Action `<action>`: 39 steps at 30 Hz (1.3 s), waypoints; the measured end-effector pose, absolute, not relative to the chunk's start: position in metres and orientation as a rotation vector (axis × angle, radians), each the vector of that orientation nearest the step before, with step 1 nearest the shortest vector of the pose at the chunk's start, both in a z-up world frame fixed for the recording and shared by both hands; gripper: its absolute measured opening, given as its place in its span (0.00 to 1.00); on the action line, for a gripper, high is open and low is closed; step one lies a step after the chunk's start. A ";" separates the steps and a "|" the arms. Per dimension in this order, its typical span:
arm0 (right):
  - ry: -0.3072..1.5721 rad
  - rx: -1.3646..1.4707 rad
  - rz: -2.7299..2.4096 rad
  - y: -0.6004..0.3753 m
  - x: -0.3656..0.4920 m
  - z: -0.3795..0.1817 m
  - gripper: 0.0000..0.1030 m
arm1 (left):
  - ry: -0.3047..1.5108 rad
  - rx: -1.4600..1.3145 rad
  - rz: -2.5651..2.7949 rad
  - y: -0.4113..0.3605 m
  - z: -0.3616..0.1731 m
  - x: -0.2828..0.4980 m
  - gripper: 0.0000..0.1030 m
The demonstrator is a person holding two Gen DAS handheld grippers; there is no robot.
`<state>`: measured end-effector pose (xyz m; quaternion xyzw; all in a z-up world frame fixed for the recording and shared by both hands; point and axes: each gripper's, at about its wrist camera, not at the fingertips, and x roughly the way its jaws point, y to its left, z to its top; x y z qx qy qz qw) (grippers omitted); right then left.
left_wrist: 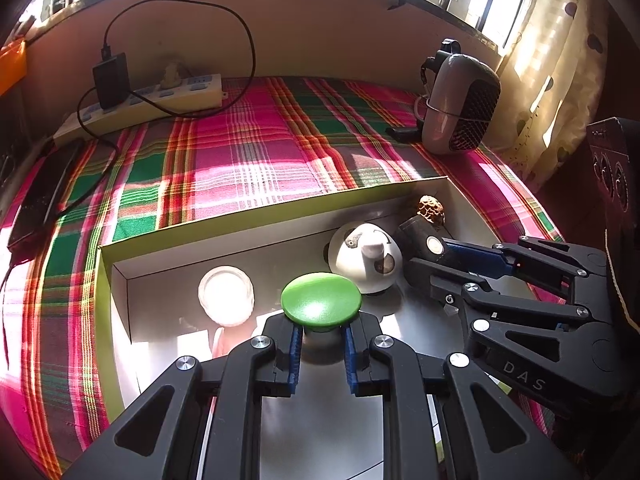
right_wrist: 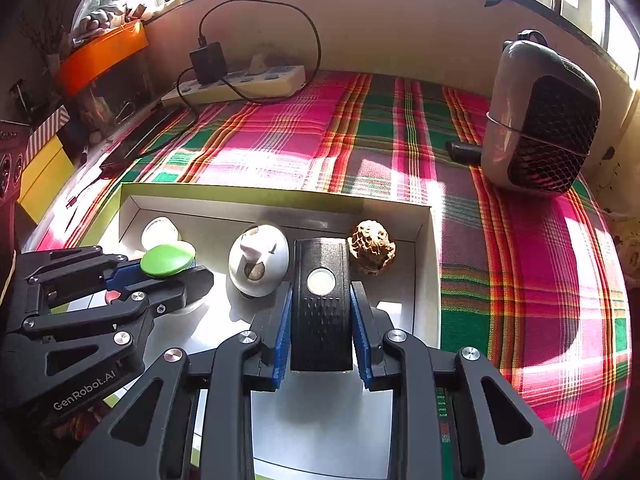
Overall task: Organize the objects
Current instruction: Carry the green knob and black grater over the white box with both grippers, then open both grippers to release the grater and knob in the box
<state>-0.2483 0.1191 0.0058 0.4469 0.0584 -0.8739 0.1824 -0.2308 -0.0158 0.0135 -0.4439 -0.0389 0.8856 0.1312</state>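
Both tongs hold objects over the shallow white cardboard box (right_wrist: pixel 434 240) on the plaid cloth: left tongs (left_wrist: pixel 320 344) clamp a green-capped jar (left_wrist: pixel 321 299), right tongs (right_wrist: pixel 320 340) a black rectangular device (right_wrist: pixel 320 304). Lower each into bare floor, clear of the white egg-shaped figurine (right_wrist: pixel 258 258), before releasing.

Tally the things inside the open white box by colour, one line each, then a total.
Green: 1, the green-capped item in the left gripper
Black: 1, the black device in the right gripper
White: 2, the jar and the egg-shaped figure
Brown: 1, the carved figurine
Total: 5
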 end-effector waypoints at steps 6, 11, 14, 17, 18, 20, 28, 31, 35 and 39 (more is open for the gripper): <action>0.161 1.251 -2.469 0.119 -0.248 0.005 0.28 | -0.112 -1.287 2.572 -0.016 0.013 -0.231 0.15; 0.161 1.247 -2.473 0.119 -0.248 0.006 0.28 | -0.110 -1.288 2.573 -0.016 0.013 -0.231 0.15; 0.162 1.245 -2.479 0.119 -0.248 0.006 0.28 | -0.091 -1.297 2.576 -0.015 0.012 -0.231 0.15; 0.157 1.243 -2.481 0.119 -0.248 0.006 0.28 | -0.087 -1.294 2.578 -0.014 0.012 -0.231 0.16; 0.156 1.243 -2.482 0.119 -0.248 0.006 0.28 | -0.087 -1.294 2.577 -0.014 0.012 -0.232 0.16; 0.154 1.242 -2.483 0.119 -0.248 0.006 0.28 | -0.088 -1.293 2.577 -0.015 0.012 -0.231 0.16; 0.150 1.234 -2.493 0.121 -0.248 0.008 0.35 | -0.094 -1.286 2.566 -0.013 0.012 -0.230 0.23; 0.152 1.234 -2.494 0.121 -0.247 0.008 0.37 | -0.090 -1.285 2.565 -0.012 0.013 -0.229 0.27; 0.150 1.234 -2.500 0.121 -0.246 0.008 0.37 | -0.093 -1.288 2.567 -0.012 0.013 -0.228 0.29; 0.142 1.234 -2.505 0.122 -0.245 0.008 0.38 | -0.088 -1.285 2.562 -0.011 0.012 -0.226 0.32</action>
